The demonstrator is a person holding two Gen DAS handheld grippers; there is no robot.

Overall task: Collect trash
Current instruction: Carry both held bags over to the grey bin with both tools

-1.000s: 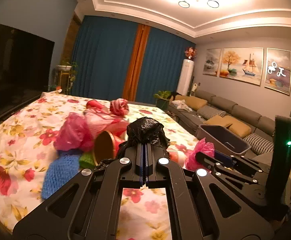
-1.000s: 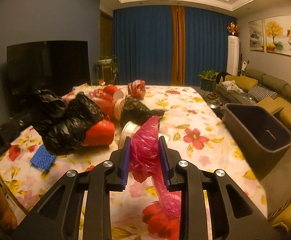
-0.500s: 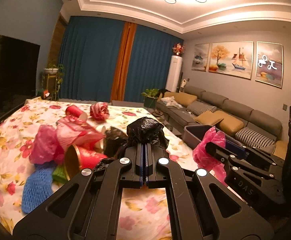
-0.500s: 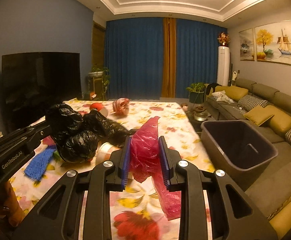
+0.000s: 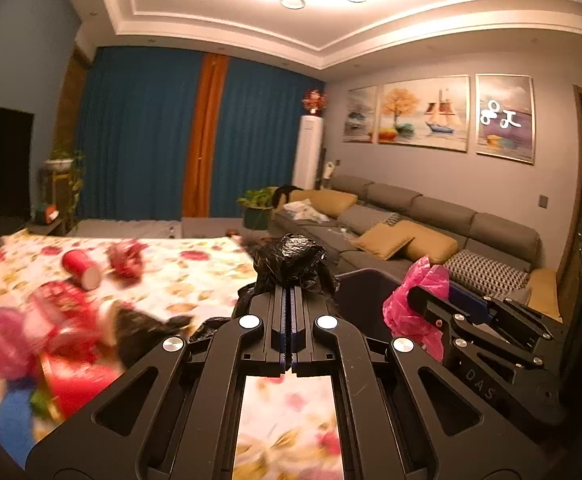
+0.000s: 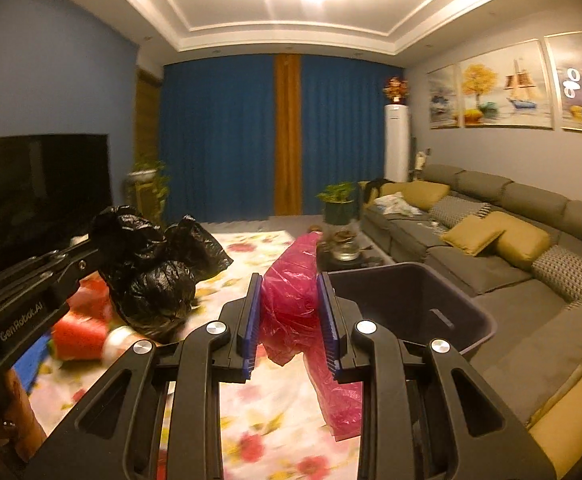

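Two bags held up near the bin

The black bag point(image 5: 289, 258) is clamped in the left gripper point(image 5: 289, 300), jaws pressed together on it; the pink bag point(image 6: 291, 300) is pinched between the right gripper's point(image 6: 289, 312) blue pads point(image 6: 249, 320), hanging beside the dark bin point(image 6: 431, 300). Red cups point(image 5: 81, 270) lie on the floral cloth point(image 5: 195, 276).

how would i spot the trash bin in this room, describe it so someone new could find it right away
Start at the long grey sofa along the wall with the paintings. Between it and the flowered table stands the bin, an open dark purple-grey tub with slanted walls, right beside the table's edge. It is the only empty, rigid container here; the trash near it is crumpled bags and red cups.
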